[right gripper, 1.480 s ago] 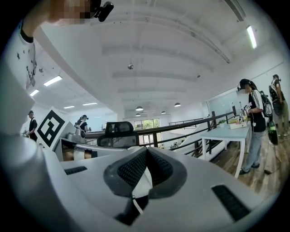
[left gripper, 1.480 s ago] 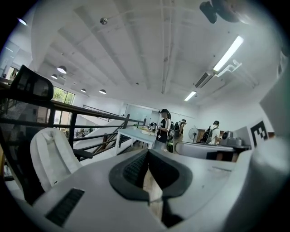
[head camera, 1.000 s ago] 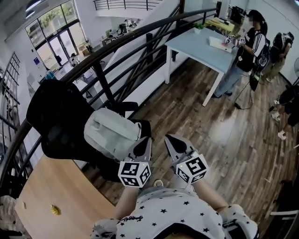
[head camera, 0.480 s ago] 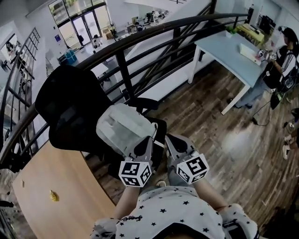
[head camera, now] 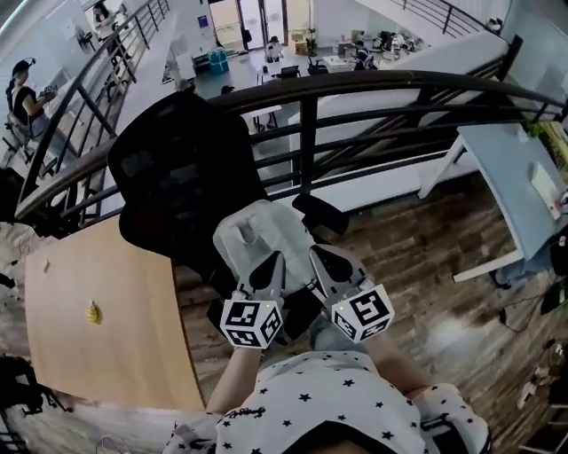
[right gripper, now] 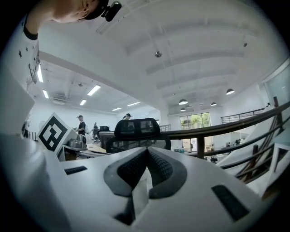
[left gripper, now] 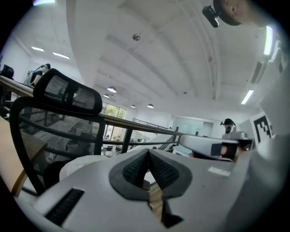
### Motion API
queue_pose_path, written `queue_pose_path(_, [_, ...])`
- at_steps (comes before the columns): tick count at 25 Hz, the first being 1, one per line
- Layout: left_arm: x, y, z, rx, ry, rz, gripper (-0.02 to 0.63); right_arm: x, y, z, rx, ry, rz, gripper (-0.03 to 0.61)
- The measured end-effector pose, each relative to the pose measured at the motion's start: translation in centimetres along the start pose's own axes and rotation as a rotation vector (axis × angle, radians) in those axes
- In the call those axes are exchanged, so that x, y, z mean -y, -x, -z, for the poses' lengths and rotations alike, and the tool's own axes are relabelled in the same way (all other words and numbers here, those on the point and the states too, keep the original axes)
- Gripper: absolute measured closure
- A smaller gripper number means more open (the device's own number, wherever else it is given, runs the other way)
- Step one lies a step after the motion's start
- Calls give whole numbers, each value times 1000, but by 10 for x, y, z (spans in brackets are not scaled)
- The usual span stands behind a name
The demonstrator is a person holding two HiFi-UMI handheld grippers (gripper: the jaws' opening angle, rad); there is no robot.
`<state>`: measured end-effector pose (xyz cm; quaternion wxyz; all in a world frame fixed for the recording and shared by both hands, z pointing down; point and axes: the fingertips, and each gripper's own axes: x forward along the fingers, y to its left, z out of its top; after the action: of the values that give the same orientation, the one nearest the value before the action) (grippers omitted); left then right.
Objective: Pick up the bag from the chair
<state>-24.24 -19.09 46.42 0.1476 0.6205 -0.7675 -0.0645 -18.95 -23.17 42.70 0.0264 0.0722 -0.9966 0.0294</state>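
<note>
**Railing, two counters and a floor below**

A black metal railing (head camera: 355,80) curves across the scene from left to right. On the near left lies a tan wooden counter (head camera: 115,355) with a small yellow object (head camera: 93,311) on it. At the right a pale blue counter (head camera: 510,168) stands on dark wood flooring (head camera: 417,257) and carries a flat white item (head camera: 543,188). Beyond the railing, at far left, a person (head camera: 25,89) in dark clothes stands by a desk. Glass doors (head camera: 251,11) show at the far end.
</note>
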Motion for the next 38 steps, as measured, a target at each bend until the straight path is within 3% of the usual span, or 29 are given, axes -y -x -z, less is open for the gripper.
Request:
queue_pose_path(6, [-50,16,-8,47,66,-215,603,-19,-53,0,-57,26,-222,583])
queue_pose_path(12, [-96,0,-17,92,75,-383,603,-8,-111,8,-97,46,-376,583])
queue_pose_path(18, [-130,1,-5,102,101,-502,603,-16,-149,36,-159,88,-486,583])
queue_pose_path(29, [-180,-4,63,19,127,-568,597,-25,-194,118,-269,224,-573,577])
queue_pose_path(32, [-185,-11,85,-13,136,-557,531,-17,-197,143,-302,270,-565,514])
queue_pose_path(38, [-203,-18,116,-112,96,-572,453,-12,-200,176,-346,393,-577,485])
